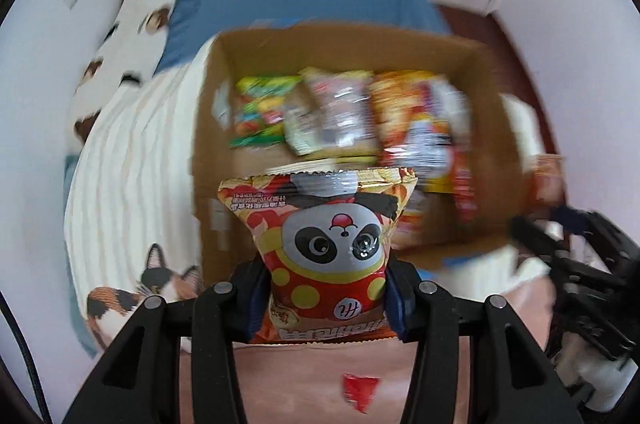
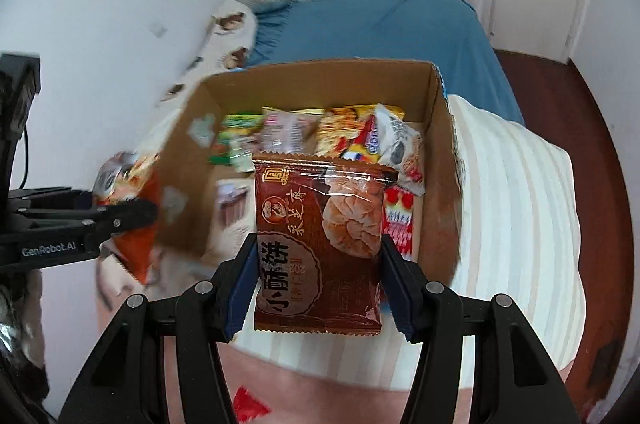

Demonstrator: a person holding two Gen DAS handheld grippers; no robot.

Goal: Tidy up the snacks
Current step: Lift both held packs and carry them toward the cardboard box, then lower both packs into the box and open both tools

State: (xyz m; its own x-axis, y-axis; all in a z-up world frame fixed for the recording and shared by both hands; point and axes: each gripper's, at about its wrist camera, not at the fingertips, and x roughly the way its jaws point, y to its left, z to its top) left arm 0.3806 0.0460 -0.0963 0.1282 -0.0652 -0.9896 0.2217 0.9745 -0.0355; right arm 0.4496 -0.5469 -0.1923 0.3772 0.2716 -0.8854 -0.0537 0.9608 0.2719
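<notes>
Two hand-held tools above a bed, each carrying one snack toward an open cardboard box [image 2: 320,75] that sat on the striped blanket [image 2: 520,203] near the middle of the bed. The left tool [image 1: 326,298] was closed on a panda-print snack bag [image 1: 324,244], gripped across its lower part with the long axis pointing forward at the box. The right tool [image 2: 316,288] was closed on a brown pastry packet [image 2: 320,244], likewise held upright along the fingers. The box lay directly ahead of and below both tools; its far end already held a row of packets [image 2: 312,131], while the near floor showed bare cardboard. Judged from the right wrist view, the pastry packet overlapped the box opening more squarely, so the right tool appeared nearer to a release; the left view was motion-blurred
</notes>
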